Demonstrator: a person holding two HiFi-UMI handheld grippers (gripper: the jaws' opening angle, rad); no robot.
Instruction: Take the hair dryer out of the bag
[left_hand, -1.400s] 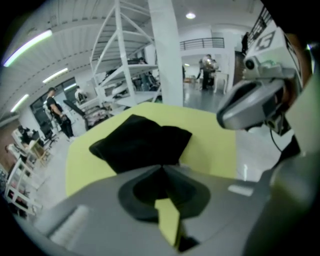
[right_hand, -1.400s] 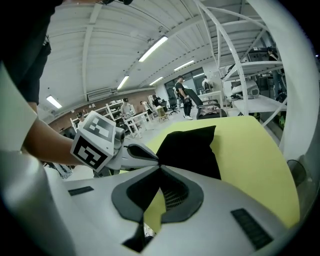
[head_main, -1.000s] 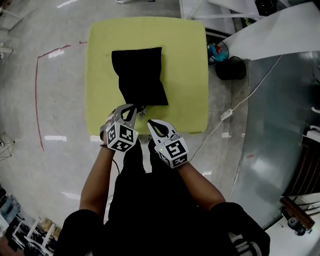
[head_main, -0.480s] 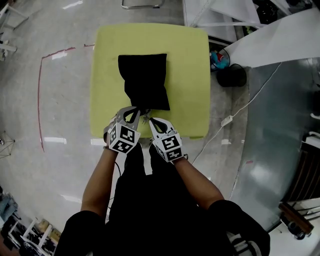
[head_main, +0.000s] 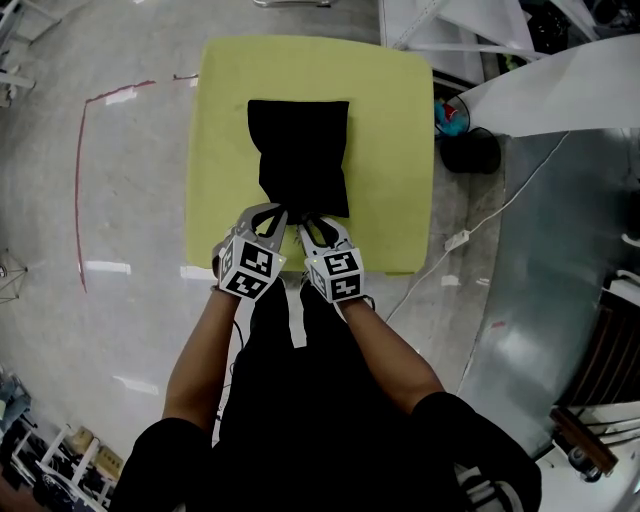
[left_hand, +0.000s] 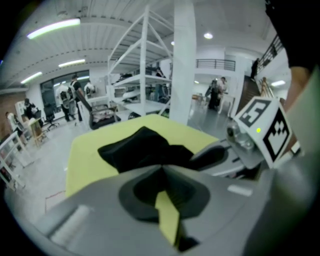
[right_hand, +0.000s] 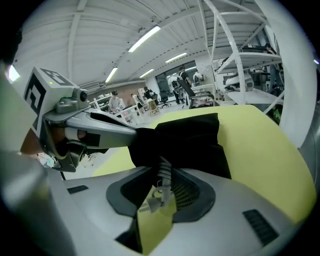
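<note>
The left tongs were clamped on the near edge of the black bag on the yellow-green surface, while the right tongs, just opening, stood slightly apart around a small pale clasp.

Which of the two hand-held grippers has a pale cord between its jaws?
The right hand-held gripper: its jaws have just been opening, with a pale cord from the bag between them. The left hand-held gripper pinches only the bag's black fabric.

Right tongs had advanced from the near edge of the surface to the near end of the black bag, closing beside left tongs; its jaws had just been opening, a small pale pull between them.
</note>
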